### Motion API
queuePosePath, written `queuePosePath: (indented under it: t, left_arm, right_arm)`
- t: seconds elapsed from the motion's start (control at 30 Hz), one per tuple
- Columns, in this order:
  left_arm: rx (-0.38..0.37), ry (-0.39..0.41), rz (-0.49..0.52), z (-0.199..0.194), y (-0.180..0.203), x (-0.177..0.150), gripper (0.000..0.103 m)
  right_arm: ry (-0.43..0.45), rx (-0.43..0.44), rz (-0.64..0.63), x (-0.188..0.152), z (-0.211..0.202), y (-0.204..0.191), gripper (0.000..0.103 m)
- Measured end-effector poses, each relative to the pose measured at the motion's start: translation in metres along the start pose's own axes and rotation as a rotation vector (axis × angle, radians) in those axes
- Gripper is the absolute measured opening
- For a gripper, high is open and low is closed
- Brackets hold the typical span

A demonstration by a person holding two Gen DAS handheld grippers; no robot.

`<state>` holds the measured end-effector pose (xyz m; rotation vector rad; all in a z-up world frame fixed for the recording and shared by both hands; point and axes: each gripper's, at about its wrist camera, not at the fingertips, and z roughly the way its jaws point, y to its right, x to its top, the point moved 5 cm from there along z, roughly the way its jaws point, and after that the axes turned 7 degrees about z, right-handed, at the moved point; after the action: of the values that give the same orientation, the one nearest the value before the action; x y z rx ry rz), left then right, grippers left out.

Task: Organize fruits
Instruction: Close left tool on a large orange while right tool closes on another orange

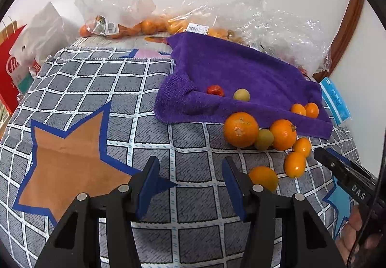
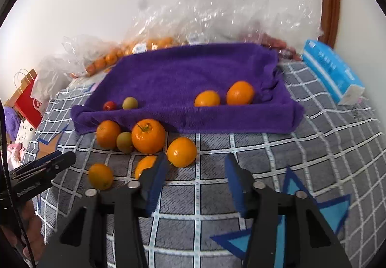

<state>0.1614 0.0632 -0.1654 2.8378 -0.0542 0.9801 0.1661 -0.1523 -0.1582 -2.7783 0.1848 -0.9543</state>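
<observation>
A purple towel [image 1: 231, 75] [image 2: 193, 75] lies on the checked cloth. On it sit a small red fruit [image 1: 215, 90] [image 2: 109, 105], a green-yellow fruit [image 1: 241, 95] [image 2: 129, 103] and two small oranges [image 1: 304, 109] [image 2: 224, 97]. In front of the towel lie a large orange [image 1: 240, 129] [image 2: 148, 135], a green fruit [image 1: 264, 139] [image 2: 124, 142] and several smaller oranges [image 1: 294, 164] [image 2: 182, 151]. My left gripper [image 1: 190, 186] is open and empty, just left of one orange [image 1: 263, 177]. My right gripper [image 2: 196, 181] is open and empty, its left finger in front of an orange [image 2: 144, 166].
Clear plastic bags of oranges [image 1: 135, 27] [image 2: 144, 46] lie behind the towel by the wall. A blue tissue pack [image 1: 335, 101] [image 2: 333, 72] lies right of the towel. A red paper bag [image 1: 9, 75] [image 2: 29, 101] stands at the left. The cloth [image 1: 96, 99] has star patterns.
</observation>
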Motion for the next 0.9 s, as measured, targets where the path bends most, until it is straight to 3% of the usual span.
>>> queuePosePath:
  t: [0.3, 0.37, 0.4, 0.53, 0.9]
  left_arm:
    - [-0.006, -0.013, 0.015, 0.01, -0.001, -0.001, 0.052]
    - [-0.021, -0.014, 0.009, 0.009, 0.0, -0.003, 0.052]
    - [-0.029, -0.014, 0.009, 0.009, 0.001, -0.003, 0.052]
    - [-0.047, -0.015, 0.029, 0.004, 0.006, -0.008, 0.052]
    - [-0.184, -0.013, 0.139, -0.007, 0.055, -0.013, 0.052]
  right_arm:
    - [-0.05, 0.055, 0.045, 0.002, 0.03, -0.006, 0.043]
    - [-0.064, 0.078, 0.066, 0.003, 0.033, -0.005, 0.033]
    - [-0.065, 0.08, 0.066, 0.003, 0.032, -0.005, 0.034]
    - [-0.021, 0.019, 0.024, 0.005, 0.019, 0.0, 0.034]
    - [-0.043, -0.013, -0.021, -0.015, 0.016, 0.018, 0.034]
